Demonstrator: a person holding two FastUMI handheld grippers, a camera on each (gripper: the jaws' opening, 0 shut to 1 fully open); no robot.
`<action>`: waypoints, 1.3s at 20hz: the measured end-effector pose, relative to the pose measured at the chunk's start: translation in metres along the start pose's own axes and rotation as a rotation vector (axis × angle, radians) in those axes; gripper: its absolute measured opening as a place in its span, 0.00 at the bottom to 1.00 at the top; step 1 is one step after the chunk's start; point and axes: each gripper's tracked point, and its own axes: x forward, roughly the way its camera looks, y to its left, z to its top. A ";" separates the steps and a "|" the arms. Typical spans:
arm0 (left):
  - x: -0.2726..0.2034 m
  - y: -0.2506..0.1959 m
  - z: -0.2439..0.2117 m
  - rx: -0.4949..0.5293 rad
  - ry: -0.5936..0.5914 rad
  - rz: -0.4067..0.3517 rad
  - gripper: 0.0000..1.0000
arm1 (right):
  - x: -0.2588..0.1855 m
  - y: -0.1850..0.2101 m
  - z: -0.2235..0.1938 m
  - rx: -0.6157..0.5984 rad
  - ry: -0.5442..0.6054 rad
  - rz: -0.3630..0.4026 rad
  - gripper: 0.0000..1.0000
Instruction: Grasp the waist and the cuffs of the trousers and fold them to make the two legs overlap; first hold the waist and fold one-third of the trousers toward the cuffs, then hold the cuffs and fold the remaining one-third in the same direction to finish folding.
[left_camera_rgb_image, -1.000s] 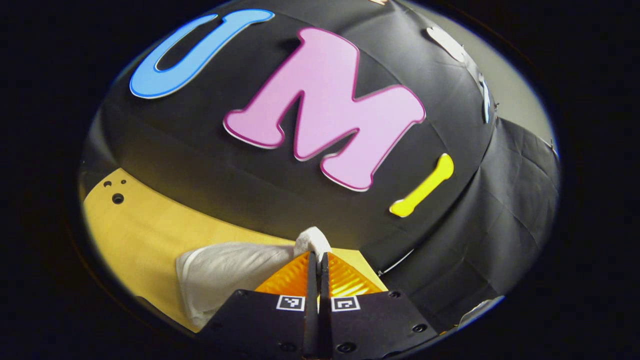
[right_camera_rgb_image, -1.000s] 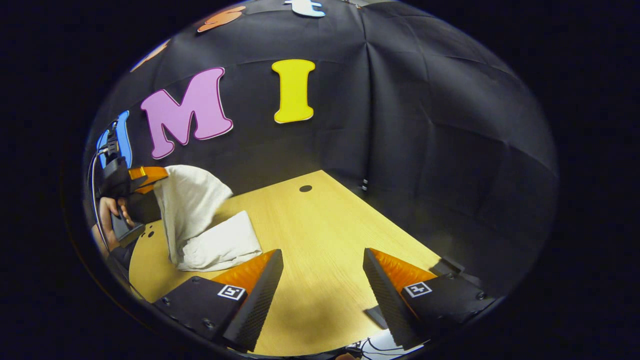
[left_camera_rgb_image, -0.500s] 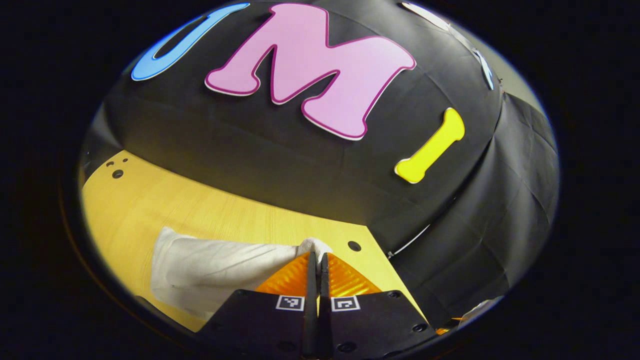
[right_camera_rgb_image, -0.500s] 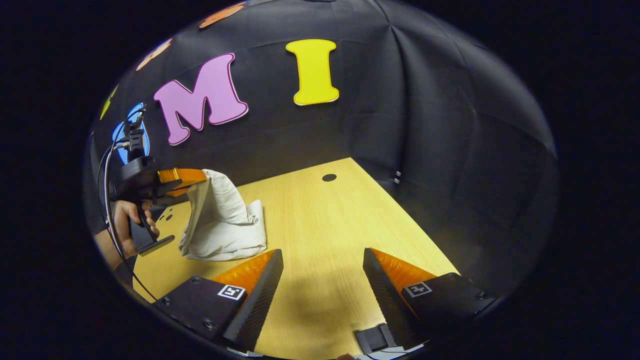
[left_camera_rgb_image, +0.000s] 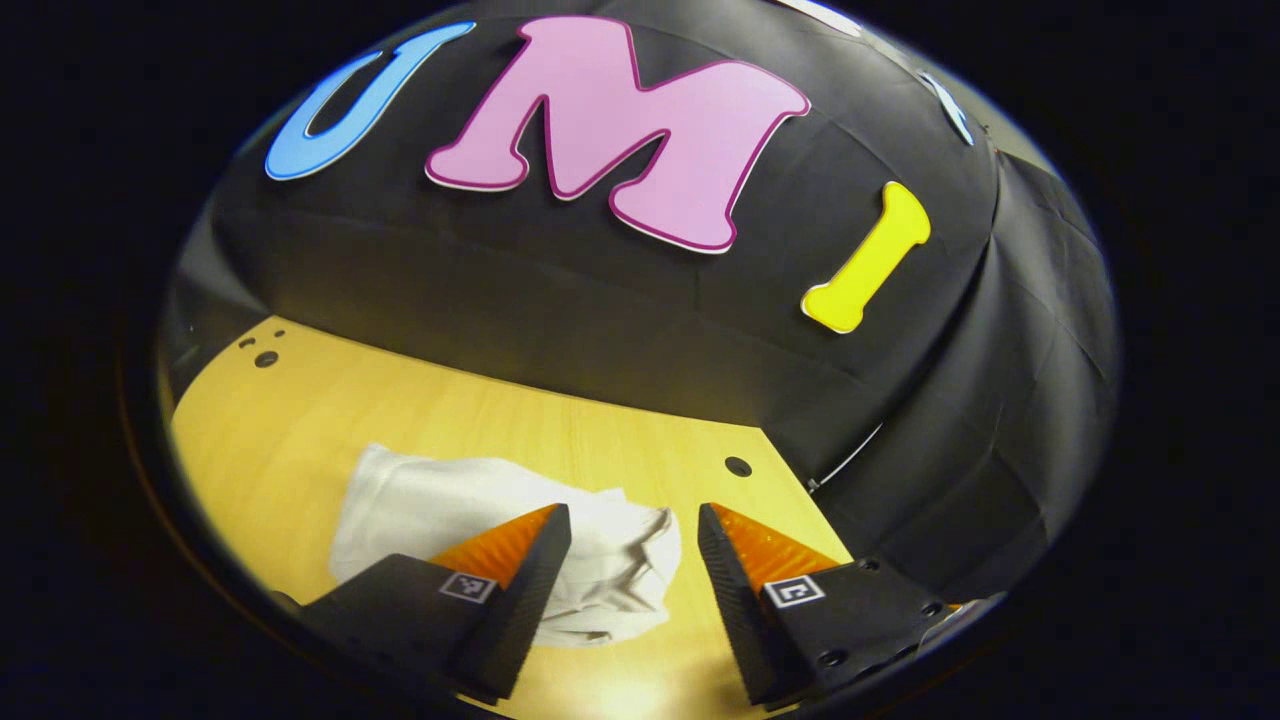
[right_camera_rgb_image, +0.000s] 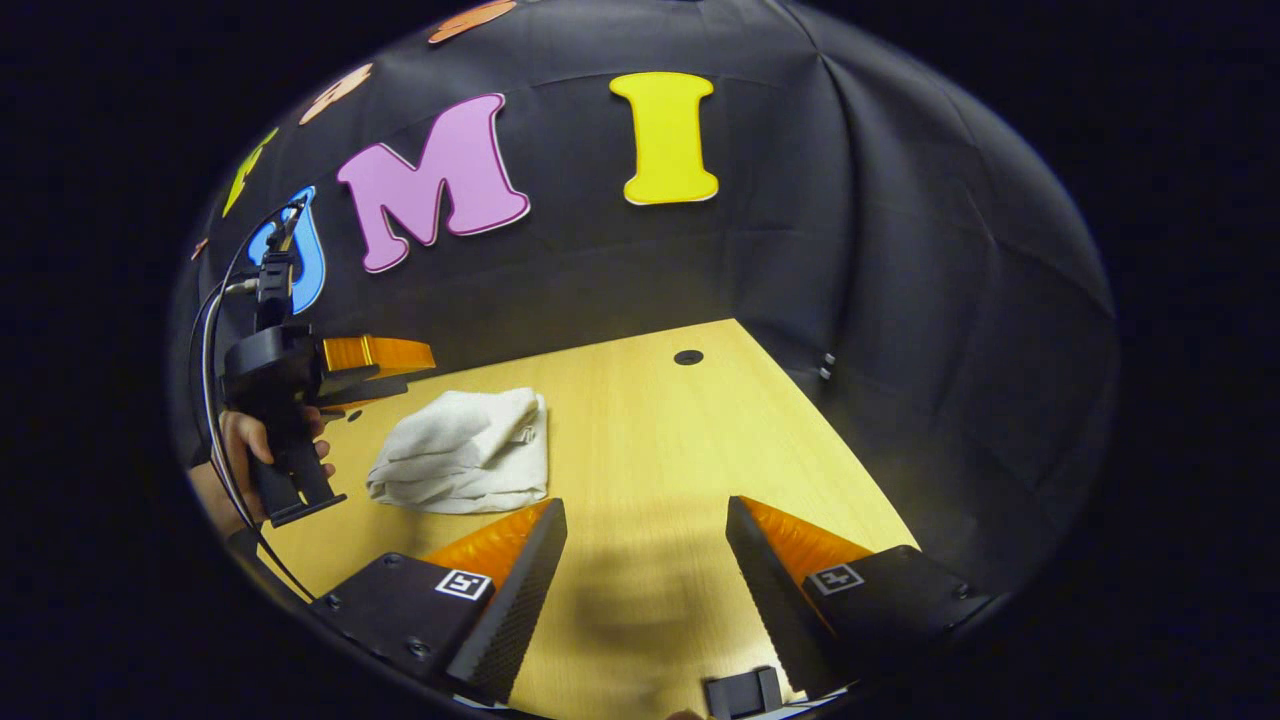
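left gripper (left_camera_rgb_image: 633, 560) is standing with its two fingers spread wide apart, gripping nothing, and through the gap the rumpled edge of the white cloth trousers (left_camera_rgb_image: 500, 520) is showing. the bundle is lying folded on the pale yellow wooden table (left_camera_rgb_image: 300, 420), spreading from between the fingers out toward nine o'clock in the left gripper view. a small dark round hole (left_camera_rgb_image: 738, 466) is sitting in the tabletop at about one o'clock from the fingertips, and a cluster of smaller holes (left_camera_rgb_image: 262, 352) is showing far off at ten o'clock.

right gripper (right_camera_rgb_image: 645, 580) is also hanging released, fingers wide, with bare tabletop (right_camera_rgb_image: 650, 450) between them. in the right gripper view the trousers (right_camera_rgb_image: 465, 455) are lying in a compact folded heap at about ten o'clock from the fingertips, flat on the wood and apart from both fingers. further out toward nine o'clock the left gripper (right_camera_rgb_image: 385, 362) is hovering just above and beside the bundle, not touching it, with a person's hand (right_camera_rgb_image: 250, 440) wrapped round its dark handle and cables looping up behind it. a dark round hole (right_camera_rgb_image: 688, 357) is sitting at twelve o'clock near the table's far edge.
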 end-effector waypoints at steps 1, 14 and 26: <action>-0.013 0.007 0.000 0.013 -0.007 0.009 0.88 | -0.001 0.009 0.002 0.002 -0.005 0.012 0.98; -0.231 0.070 0.006 0.195 -0.248 0.233 0.96 | -0.085 0.142 0.050 -0.201 -0.277 0.069 0.98; -0.311 0.096 -0.053 0.184 -0.172 0.210 0.96 | -0.140 0.189 -0.008 -0.145 -0.218 0.098 0.99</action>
